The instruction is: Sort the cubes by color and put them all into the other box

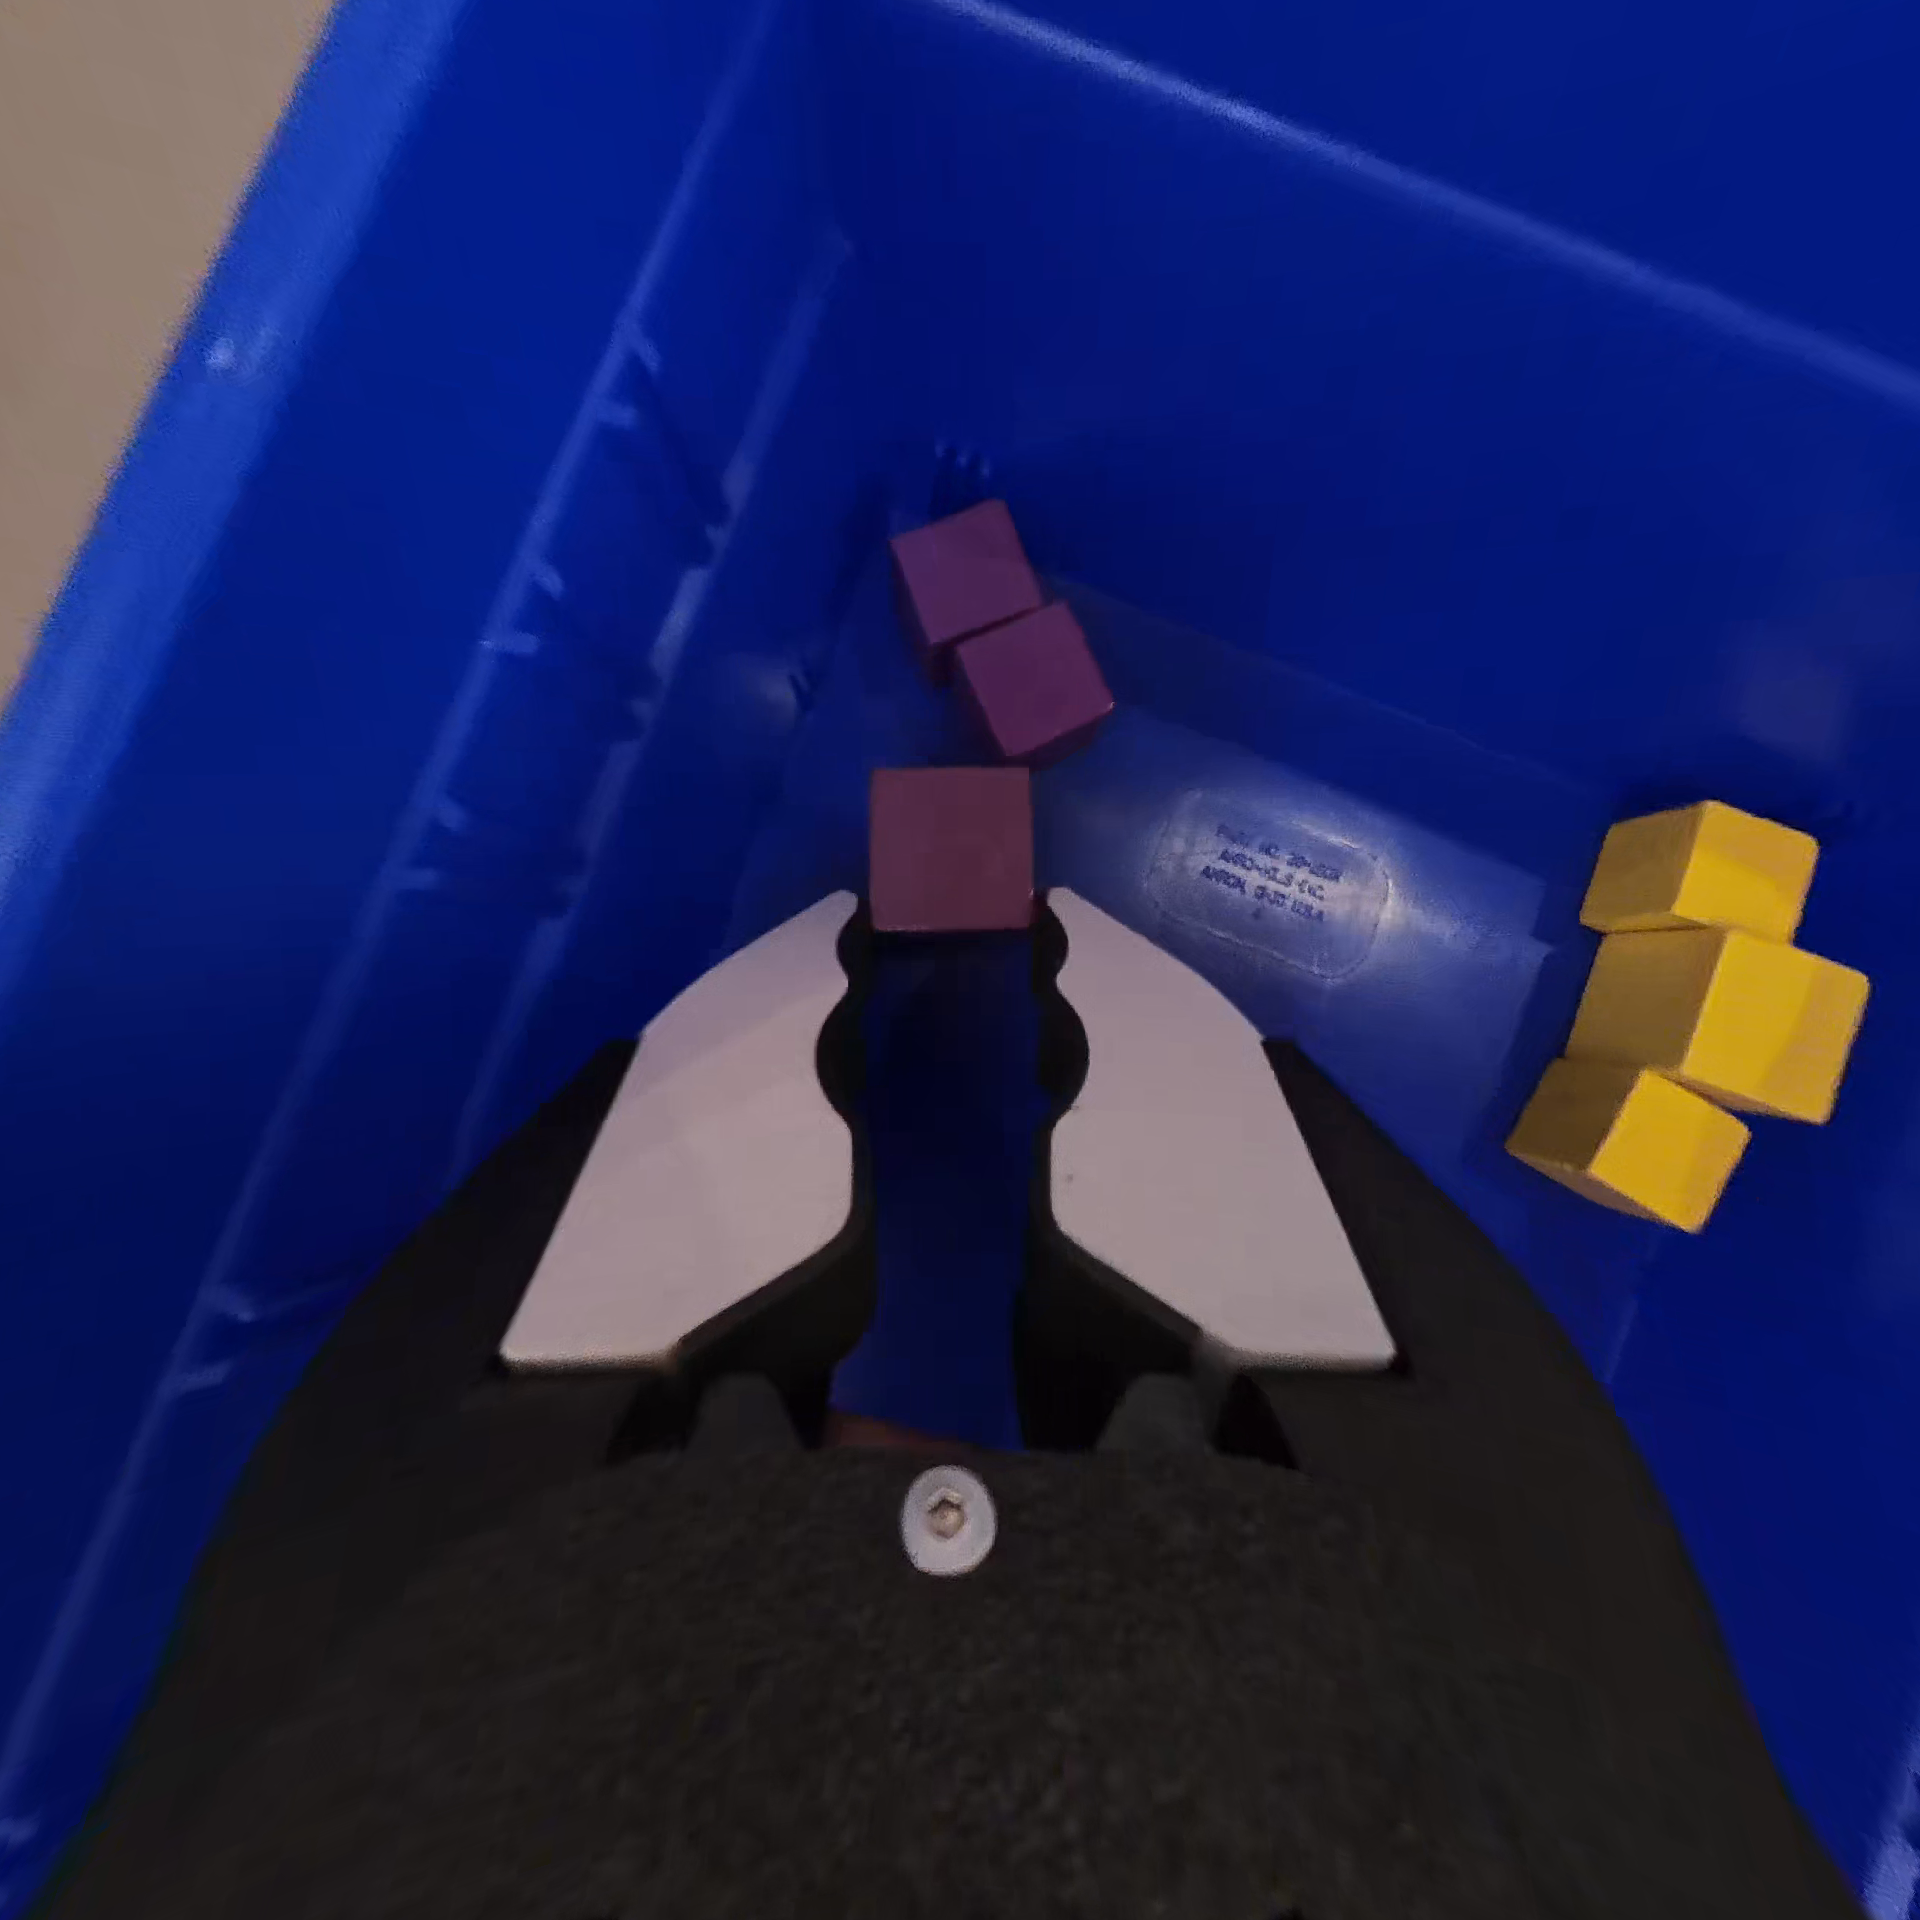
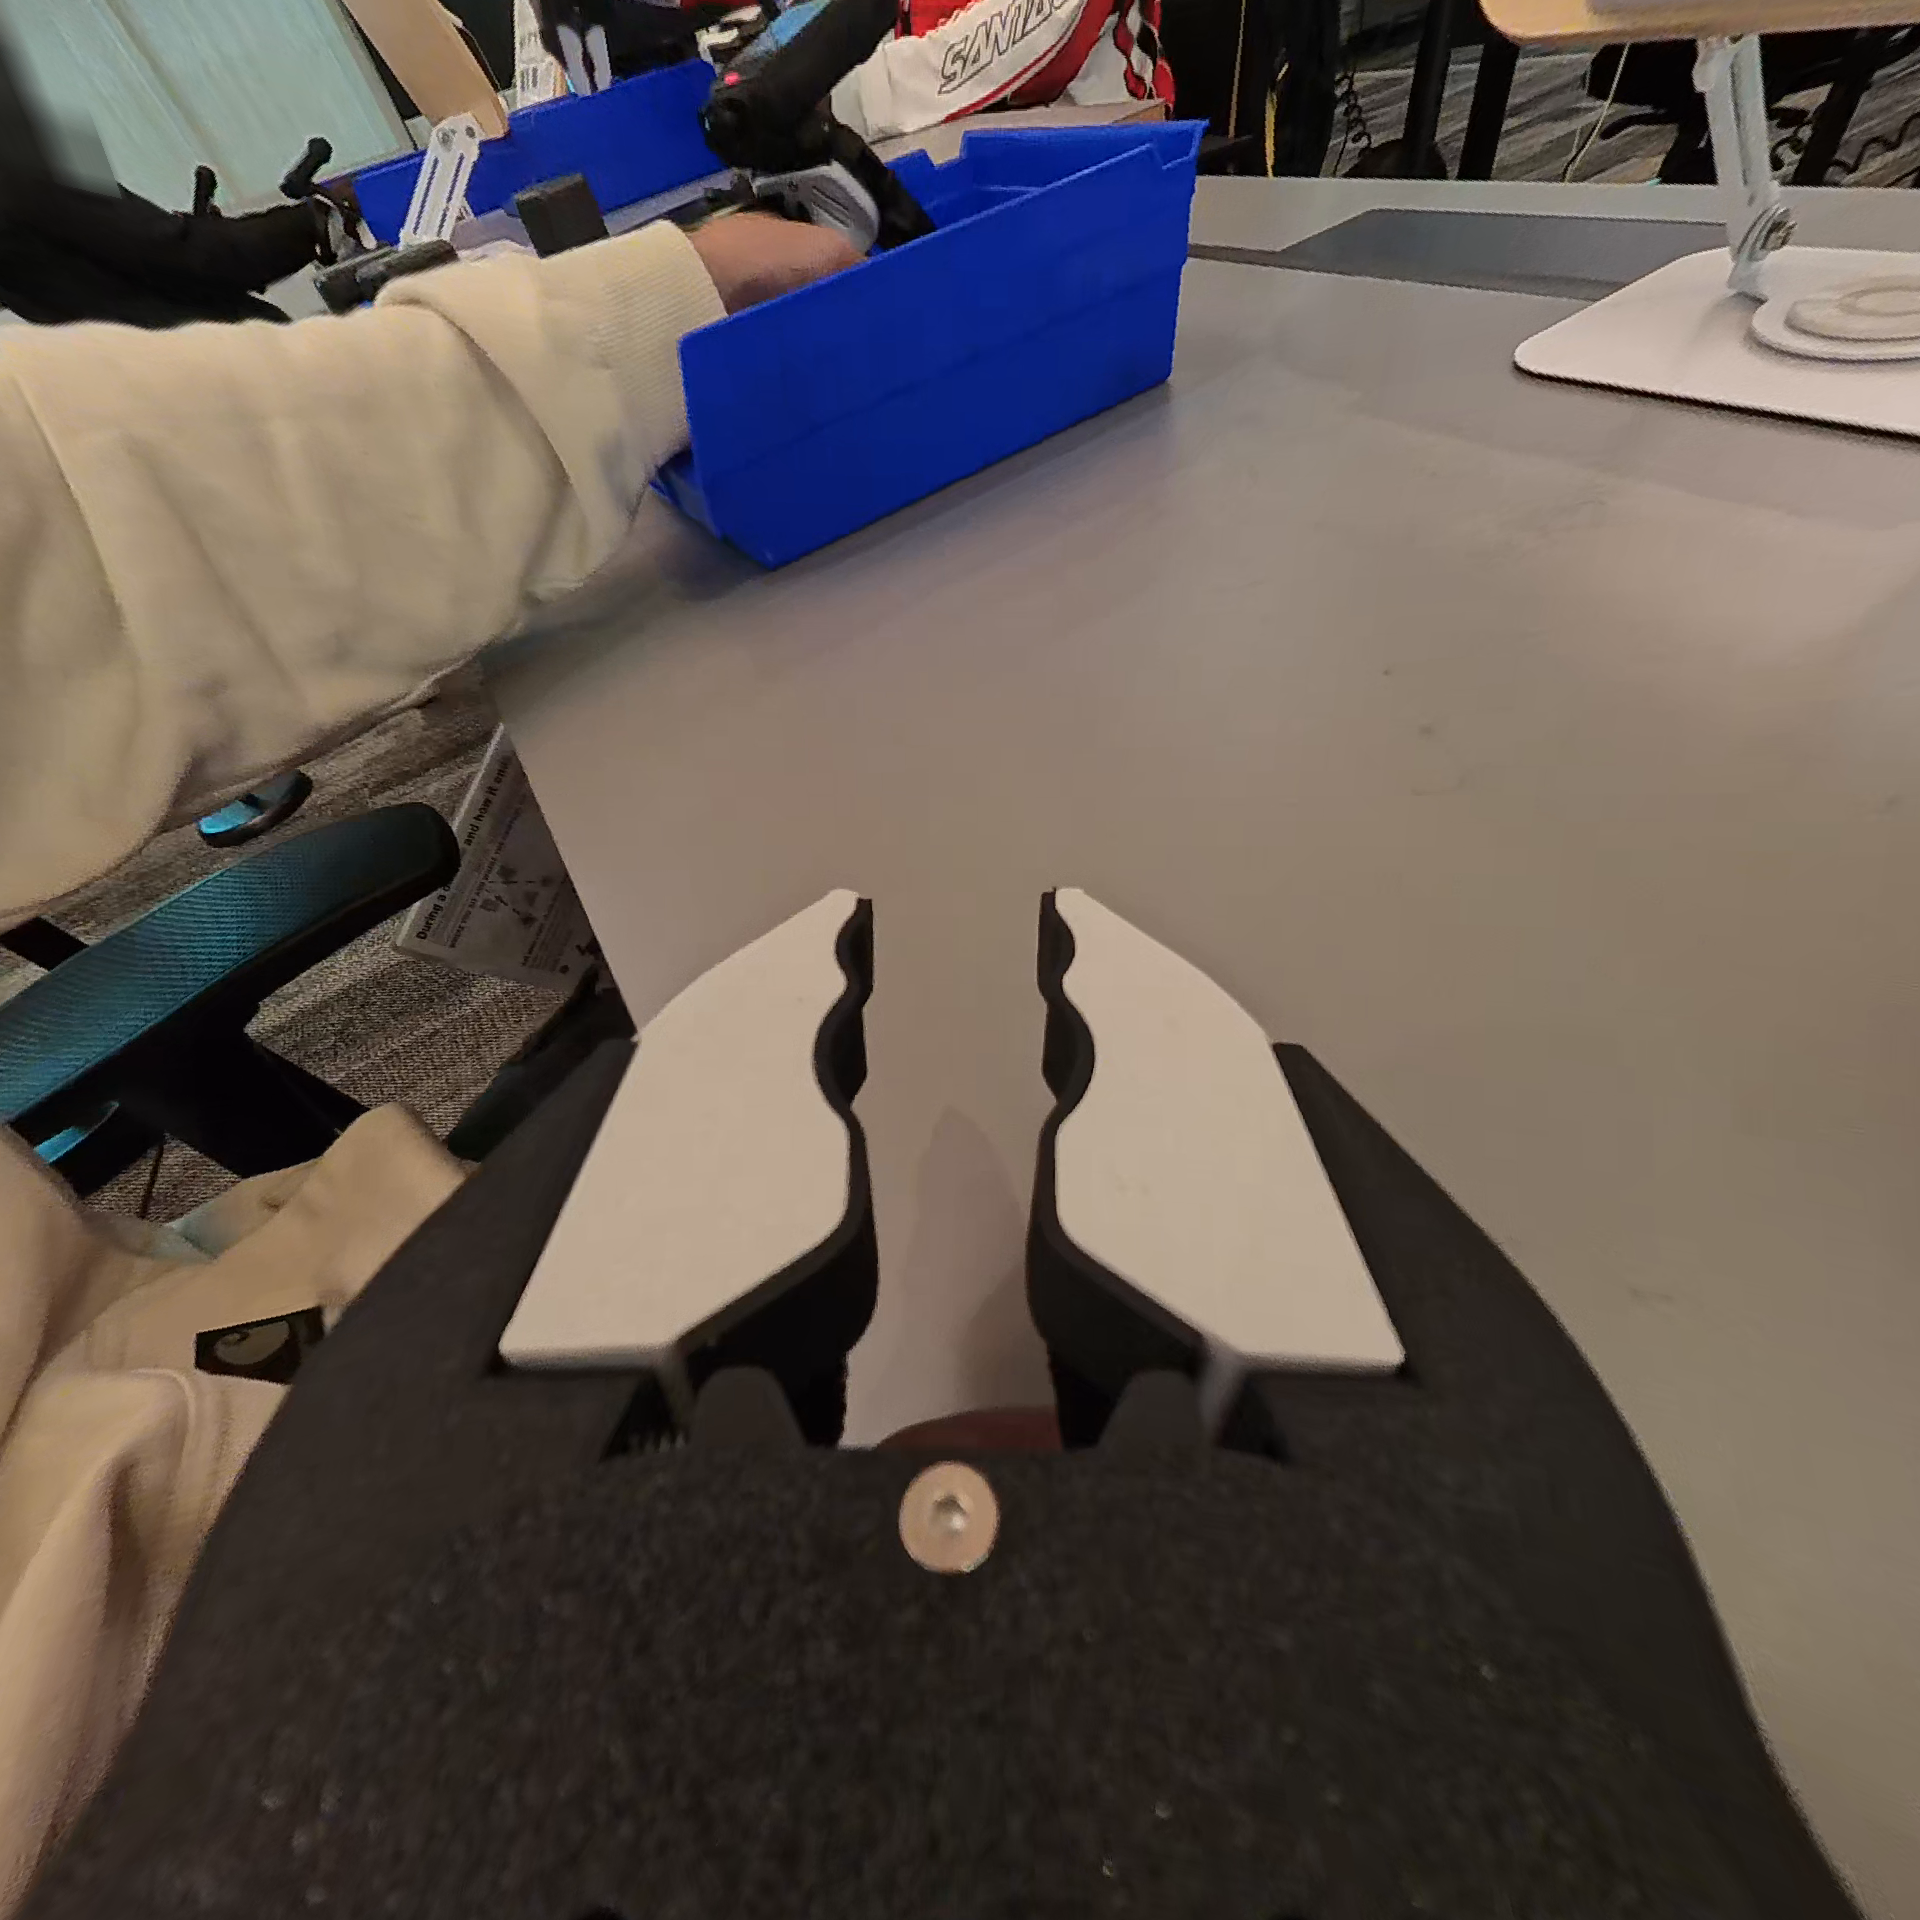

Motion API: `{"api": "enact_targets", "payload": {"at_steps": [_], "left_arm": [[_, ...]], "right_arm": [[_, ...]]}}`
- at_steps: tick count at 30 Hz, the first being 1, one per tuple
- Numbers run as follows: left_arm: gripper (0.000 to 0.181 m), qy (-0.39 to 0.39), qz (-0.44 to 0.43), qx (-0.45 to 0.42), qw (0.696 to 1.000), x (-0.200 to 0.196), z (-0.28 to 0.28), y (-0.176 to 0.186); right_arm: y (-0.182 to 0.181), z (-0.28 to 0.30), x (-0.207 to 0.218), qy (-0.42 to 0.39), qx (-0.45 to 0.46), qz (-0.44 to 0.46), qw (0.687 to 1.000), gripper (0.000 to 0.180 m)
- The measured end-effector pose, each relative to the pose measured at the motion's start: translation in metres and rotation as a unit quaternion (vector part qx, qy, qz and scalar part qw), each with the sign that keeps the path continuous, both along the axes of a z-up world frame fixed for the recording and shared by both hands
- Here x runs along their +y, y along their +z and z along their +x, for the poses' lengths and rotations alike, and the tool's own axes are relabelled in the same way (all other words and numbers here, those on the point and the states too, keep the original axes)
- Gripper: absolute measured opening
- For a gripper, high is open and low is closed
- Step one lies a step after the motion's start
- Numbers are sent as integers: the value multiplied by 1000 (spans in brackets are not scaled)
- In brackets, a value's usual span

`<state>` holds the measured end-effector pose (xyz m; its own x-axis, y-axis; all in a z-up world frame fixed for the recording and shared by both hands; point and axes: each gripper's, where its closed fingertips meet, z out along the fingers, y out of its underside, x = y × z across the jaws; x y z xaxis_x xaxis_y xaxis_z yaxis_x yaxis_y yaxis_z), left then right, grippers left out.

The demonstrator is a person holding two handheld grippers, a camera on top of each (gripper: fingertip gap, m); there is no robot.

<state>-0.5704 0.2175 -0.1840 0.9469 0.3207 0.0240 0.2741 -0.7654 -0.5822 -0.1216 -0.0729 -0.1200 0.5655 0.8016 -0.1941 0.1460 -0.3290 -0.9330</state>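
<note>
Inside the blue plastic box, the left gripper pinches a purple wooden cube at its fingertips; the right gripper hangs spread and empty above the grey bench.

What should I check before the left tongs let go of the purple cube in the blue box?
1. Cube held: the left tongs pinch the purple cube at their tips. Ok.
2. Inside the box: the blue box walls surround the tongs. Ok.
3. Colour group: two purple cubes lie just ahead in the corner, so this one joins its own colour. Ok.
4. Yellow cubes sit apart to the right, out of the drop path. Ok.
5. Height above the box floor: cannot tell.
6. Right tongs open, holding nothing, over the grey table, away from the box. Ok.
</note>
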Motion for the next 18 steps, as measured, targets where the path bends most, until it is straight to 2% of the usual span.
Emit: {"api": "enact_targets", "payload": {"at_steps": [2, 5, 8, 10, 12, 14, 16, 18], "left_arm": [[29, -27, 5, -17, 999, -5, 9, 4], [29, -97, 53, -29, 993, -25, 32, 32], [28, -233, 146, -16, 961, -62, 75, 79], [28, -325, 201, 12, 924, -97, 104, 106], [28, -423, 250, 26, 871, -136, 142, 128], [28, -512, 283, 33, 810, -175, 183, 141], [28, -584, 289, 51, 757, -208, 221, 144], [28, -639, 274, 81, 714, -231, 256, 139]], "right_arm": [[0, 3, 2, -5, -6, 5, 1000, 29], [2, 6, 3, -6, 4, 2, 1000, 28], [4, 9, 5, -1, 30, -19, 999, 29], [8, 7, 6, 13, 73, -54, 996, 29], [17, -2, 3, 53, 146, -127, 980, 33], [34, -16, -1, 106, 227, -209, 945, 38], [52, -32, -7, 166, 291, -287, 897, 44], [58, -49, -5, 190, 303, -322, 877, 50]]}}
